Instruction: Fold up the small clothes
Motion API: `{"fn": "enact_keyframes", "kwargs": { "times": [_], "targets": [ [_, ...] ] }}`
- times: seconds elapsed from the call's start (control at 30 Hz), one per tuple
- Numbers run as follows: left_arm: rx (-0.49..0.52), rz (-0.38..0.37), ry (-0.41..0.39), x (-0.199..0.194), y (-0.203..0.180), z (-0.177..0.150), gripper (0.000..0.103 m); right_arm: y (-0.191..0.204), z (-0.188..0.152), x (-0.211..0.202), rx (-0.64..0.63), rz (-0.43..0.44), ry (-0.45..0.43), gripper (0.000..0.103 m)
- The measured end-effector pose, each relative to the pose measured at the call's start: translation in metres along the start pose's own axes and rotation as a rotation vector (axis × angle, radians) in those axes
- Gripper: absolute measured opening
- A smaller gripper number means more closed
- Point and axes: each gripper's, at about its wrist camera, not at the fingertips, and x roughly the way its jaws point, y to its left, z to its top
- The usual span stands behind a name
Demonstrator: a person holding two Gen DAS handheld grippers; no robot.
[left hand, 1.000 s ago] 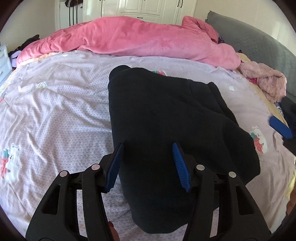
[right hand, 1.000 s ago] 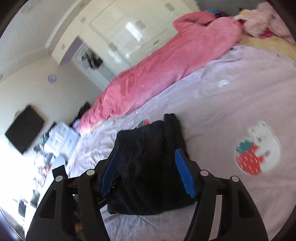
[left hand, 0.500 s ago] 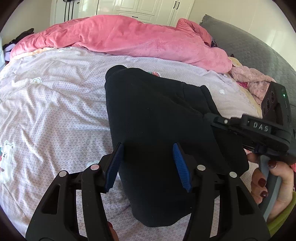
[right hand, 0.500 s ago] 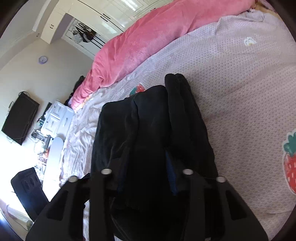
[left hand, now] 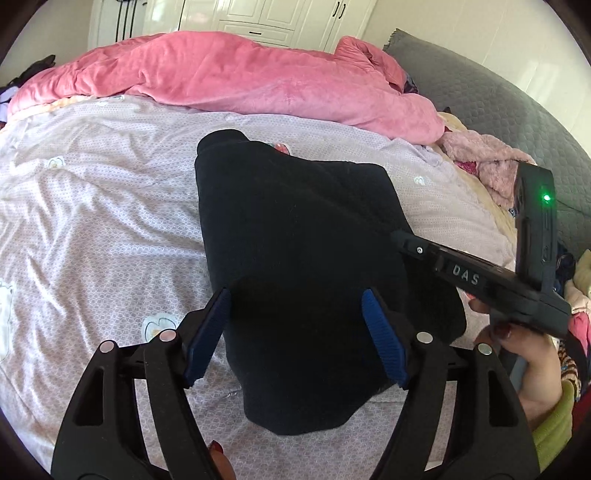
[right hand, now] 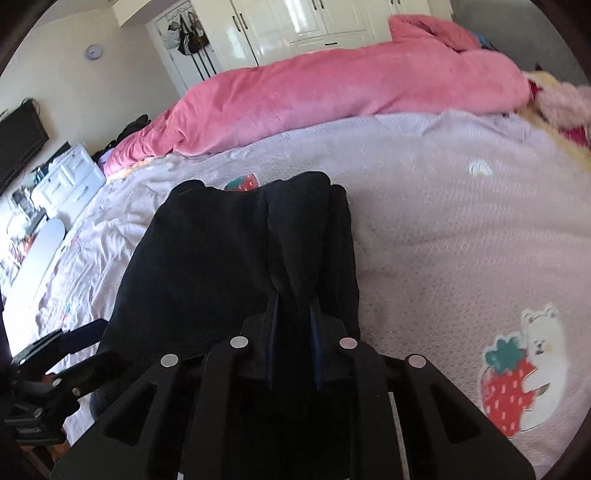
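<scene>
We see the black garment (left hand: 295, 236) lying part-folded mid-bed on the lilac sheet (left hand: 92, 206). Since a second ago our right gripper (right hand: 293, 314) has dropped onto its right edge and its fingers are closing on a fold of the cloth, while our left gripper (left hand: 295, 325) is opening, straddling the near hem without pinching. We judge another fold is starting. Beyond lie a pink duvet (left hand: 229, 85) and white wardrobes (left hand: 273, 18).

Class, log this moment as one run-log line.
left gripper: jaws opening over black garment | right gripper: shut on black garment | bedsheet: underneath
</scene>
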Motion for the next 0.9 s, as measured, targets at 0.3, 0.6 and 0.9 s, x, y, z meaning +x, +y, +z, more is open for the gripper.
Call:
{"fn": "enact_keyframes", "kwargs": {
  "times": [0.3, 0.6, 0.9],
  "targets": [
    [-0.039, -0.013, 0.010, -0.001, 0.010, -0.006, 0.068, -0.008, -0.013, -0.041, 0.090, 0.156, -0.025, 0.031],
    [-0.033, -0.015, 0.008, -0.006, 0.008, -0.009, 0.068, -0.005, -0.029, -0.050, 0.106, 0.210, 0.021, 0.047],
    [-0.049, -0.027, 0.004, -0.009, 0.009, -0.013, 0.069, 0.015, -0.035, -0.055, 0.001, 0.113, 0.016, 0.014]
  ]
}}
